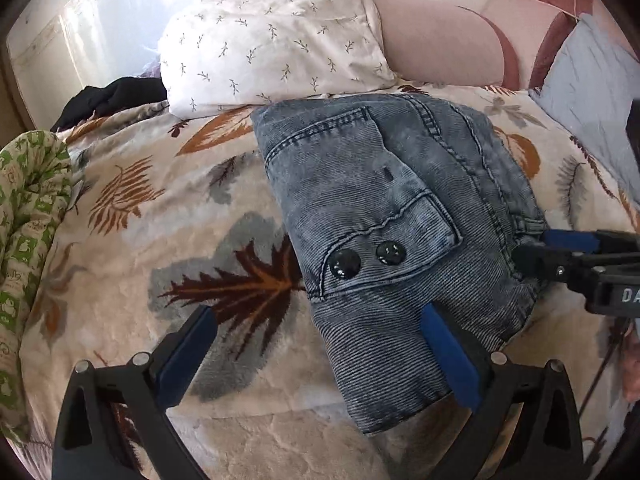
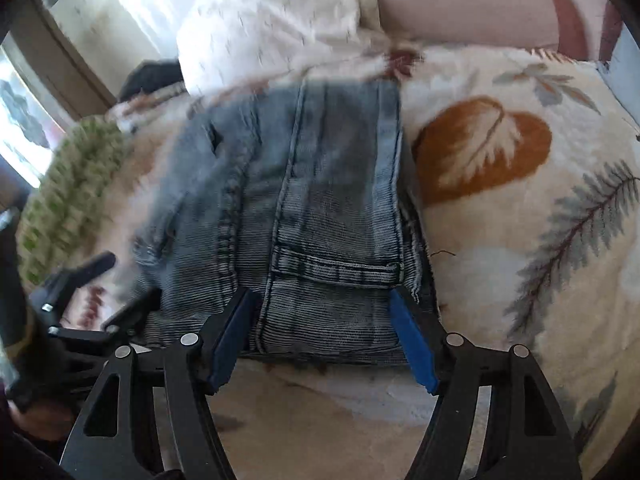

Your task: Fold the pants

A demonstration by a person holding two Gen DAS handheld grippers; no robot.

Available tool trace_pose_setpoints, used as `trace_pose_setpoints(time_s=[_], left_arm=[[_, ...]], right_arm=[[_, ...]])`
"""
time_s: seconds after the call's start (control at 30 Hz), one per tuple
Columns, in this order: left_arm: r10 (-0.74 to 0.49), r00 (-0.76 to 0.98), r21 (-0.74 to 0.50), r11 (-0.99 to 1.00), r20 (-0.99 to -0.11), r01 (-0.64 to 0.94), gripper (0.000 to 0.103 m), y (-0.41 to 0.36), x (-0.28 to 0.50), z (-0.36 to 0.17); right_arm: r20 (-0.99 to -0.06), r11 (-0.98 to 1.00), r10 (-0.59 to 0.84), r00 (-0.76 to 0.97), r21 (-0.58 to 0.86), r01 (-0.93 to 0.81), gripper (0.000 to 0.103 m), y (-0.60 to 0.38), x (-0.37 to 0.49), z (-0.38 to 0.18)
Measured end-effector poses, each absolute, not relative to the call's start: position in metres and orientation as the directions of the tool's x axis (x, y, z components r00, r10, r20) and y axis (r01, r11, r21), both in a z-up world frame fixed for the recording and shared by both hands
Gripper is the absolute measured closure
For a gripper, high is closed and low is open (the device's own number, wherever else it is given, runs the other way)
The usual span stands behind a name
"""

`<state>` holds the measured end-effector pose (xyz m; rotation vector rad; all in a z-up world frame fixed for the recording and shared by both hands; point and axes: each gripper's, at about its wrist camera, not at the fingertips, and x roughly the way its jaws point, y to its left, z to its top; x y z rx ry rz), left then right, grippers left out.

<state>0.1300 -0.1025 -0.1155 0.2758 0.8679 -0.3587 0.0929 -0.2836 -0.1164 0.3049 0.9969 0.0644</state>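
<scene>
The pants (image 1: pixel 392 216) are grey-blue denim, folded into a compact bundle on the leaf-patterned blanket, a pocket with two dark buttons on top. They also show in the right wrist view (image 2: pixel 312 216), which is blurred. My left gripper (image 1: pixel 320 316) is open at the bundle's near left corner, with its right finger (image 1: pixel 448 352) over the denim and its left finger over the blanket. My right gripper (image 2: pixel 324 300) is open, its fingers straddling the bundle's near edge; it shows in the left wrist view (image 1: pixel 560 252) at the bundle's right side.
The blanket (image 1: pixel 140 240) covers the bed. A white leaf-print pillow (image 1: pixel 272 36) lies behind the pants, a pink headboard (image 1: pixel 440 36) beyond it. A green patterned cloth (image 1: pixel 28 220) lies at left, dark clothing (image 1: pixel 108 100) at far left, a blue-grey pillow (image 1: pixel 588 88) at right.
</scene>
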Motion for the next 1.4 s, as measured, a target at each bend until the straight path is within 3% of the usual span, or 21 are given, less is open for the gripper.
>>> trace_pose_setpoints(time_s=[0.2, 0.3, 0.47, 0.67, 0.77, 0.87, 1.03, 1.13, 1.23, 1.33, 1.4], left_arm=[[-0.240, 0.541, -0.009, 0.919, -0.806, 0.395, 0.000, -0.092, 0.139, -0.116], [-0.311, 0.537, -0.092, 0.914, -0.784, 0.395, 0.001, -0.077, 0.139, -0.097], [-0.431, 0.504, -0.288, 0.896, -0.749, 0.338, 0.000, -0.051, 0.170, -0.078], [-0.468, 0.346, -0.414, 0.883, -0.813, 0.222, 0.000, -0.049, 0.213, -0.117], [-0.488, 0.328, -0.423, 0.870, -0.809, 0.253, 0.000, -0.058, 0.209, -0.122], [-0.494, 0.306, -0.422, 0.865, -0.814, 0.273, 0.000, -0.066, 0.210, -0.125], [-0.519, 0.268, -0.448, 0.848, -0.812, 0.284, 0.000, -0.074, 0.212, -0.127], [-0.520, 0.268, -0.450, 0.847, -0.811, 0.282, 0.000, -0.076, 0.212, -0.127], [-0.549, 0.268, -0.482, 0.830, -0.792, 0.280, 0.000, -0.070, 0.207, -0.124], [-0.550, 0.276, -0.473, 0.828, -0.788, 0.300, 0.000, -0.067, 0.200, -0.124], [-0.542, 0.270, -0.464, 0.832, -0.796, 0.302, 0.000, -0.070, 0.200, -0.128]], right_arm=[[-0.816, 0.964, 0.179, 0.550, 0.257, 0.067, 0.029, -0.282, 0.092, -0.118], [-0.789, 0.927, 0.270, 0.552, 0.368, 0.072, 0.030, -0.300, 0.092, -0.103], [-0.651, 0.782, 0.391, 0.651, 0.608, 0.138, 0.028, -0.362, 0.087, -0.082], [-0.674, 0.663, 0.446, 0.589, 0.691, 0.288, 0.027, -0.402, 0.110, -0.125], [-0.680, 0.648, 0.474, 0.559, 0.700, 0.301, 0.027, -0.402, 0.118, -0.138], [-0.685, 0.681, 0.484, 0.544, 0.686, 0.258, 0.018, -0.393, 0.122, -0.138], [-0.672, 0.669, 0.508, 0.539, 0.702, 0.244, 0.014, -0.388, 0.127, -0.141], [-0.619, 0.610, 0.594, 0.514, 0.763, 0.214, 0.014, -0.381, 0.133, -0.146], [-0.635, 0.633, 0.593, 0.496, 0.748, 0.200, 0.013, -0.370, 0.137, -0.144], [-0.544, 0.523, 0.671, 0.503, 0.829, 0.199, 0.013, -0.375, 0.134, -0.147], [-0.551, 0.529, 0.672, 0.495, 0.825, 0.199, 0.014, -0.374, 0.136, -0.150]])
